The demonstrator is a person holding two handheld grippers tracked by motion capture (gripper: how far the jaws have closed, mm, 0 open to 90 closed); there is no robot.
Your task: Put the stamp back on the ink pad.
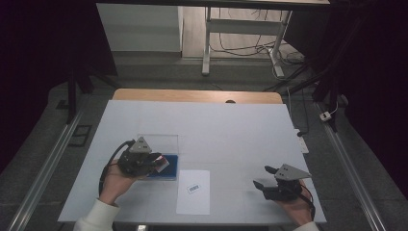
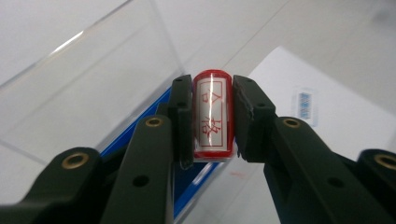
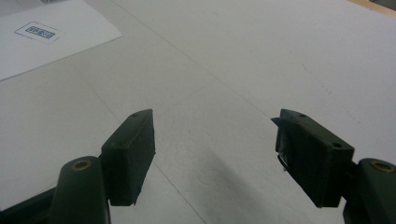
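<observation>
At the near left of a white-covered table, the left gripper (image 2: 212, 116) clamps a small red stamp (image 2: 213, 114) between its two black jaws, the stamp's white label with red characters facing the camera in the left gripper view. In the high view the same gripper (image 1: 159, 162), held in the person's left hand (image 1: 117, 183), hangs over a blue ink pad (image 1: 169, 169), and the stamp (image 1: 164, 162) shows as a red-and-white tip over the pad's top face; whether it touches the pad cannot be told. Behind the pad stands its clear lid (image 1: 158, 143), tilted up and open, its clear panel (image 2: 88, 88) rising at the left of the gripper view with the blue tray (image 2: 191, 186) showing below the jaws. Just right of the pad lies a white sheet of paper (image 1: 193, 191) with a small blue printed mark (image 1: 194, 188). Well to the right, the right gripper (image 1: 262, 177) rests low near the table's front edge in the person's right hand (image 1: 297, 206), its jaws spread wide and empty over the bare white table cover (image 3: 233, 70). A strip of the wooden tabletop (image 1: 197, 95) shows at the far edge.
</observation>
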